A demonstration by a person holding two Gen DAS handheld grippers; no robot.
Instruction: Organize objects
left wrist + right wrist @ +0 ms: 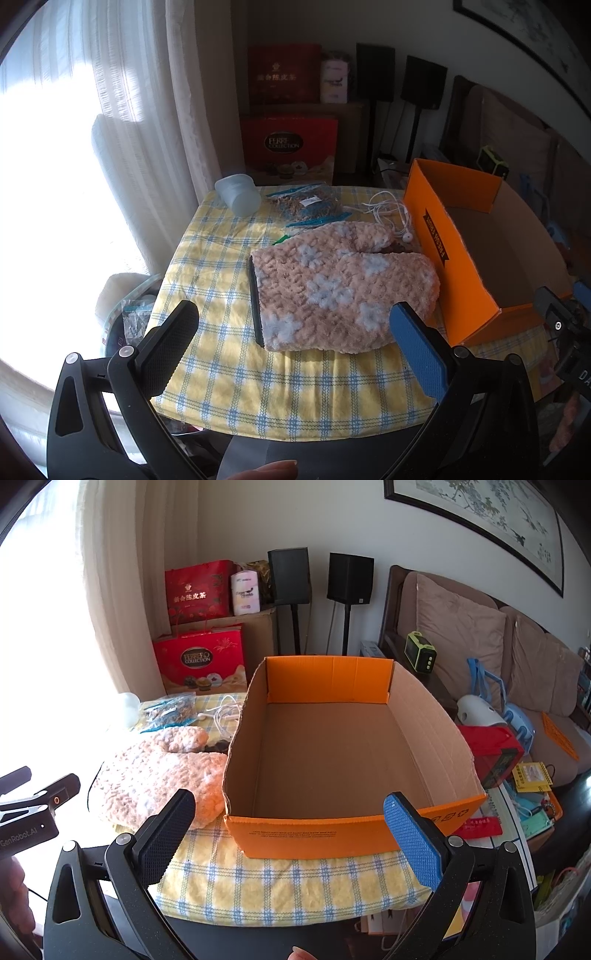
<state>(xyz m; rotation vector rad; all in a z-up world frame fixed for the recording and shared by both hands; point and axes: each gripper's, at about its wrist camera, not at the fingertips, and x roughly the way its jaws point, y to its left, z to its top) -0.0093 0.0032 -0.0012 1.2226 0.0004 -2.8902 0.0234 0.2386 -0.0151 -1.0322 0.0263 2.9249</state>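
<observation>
Holding both tools back from the desk (229, 373) at the lower edge of each frame, we have nothing gripped: the left gripper (295, 328) has its jaws spread wide, framing the near end of the fluffy pink mitt (343, 291), and the right gripper (291, 816) has its jaws just as wide, framing the near wall of the orange cardboard box (314, 830). Reading the left wrist view from left to right, a frosted plastic cup (238, 194) lies tipped on its side at the upper left of the checked cloth, then come the blue-sealed zip bags (306, 206) of dried material, then a tangle of white earphones (391, 216) near the box wall. The mitt lies flat at the centre, its tip touching the box, which we judge makes it the easiest first pick. The box fills the right side, open at the top, and in the right wrist view its brown floor is bare, with nothing in it. We take it as the bin for all the loose items, none of which is sorted yet.
</observation>
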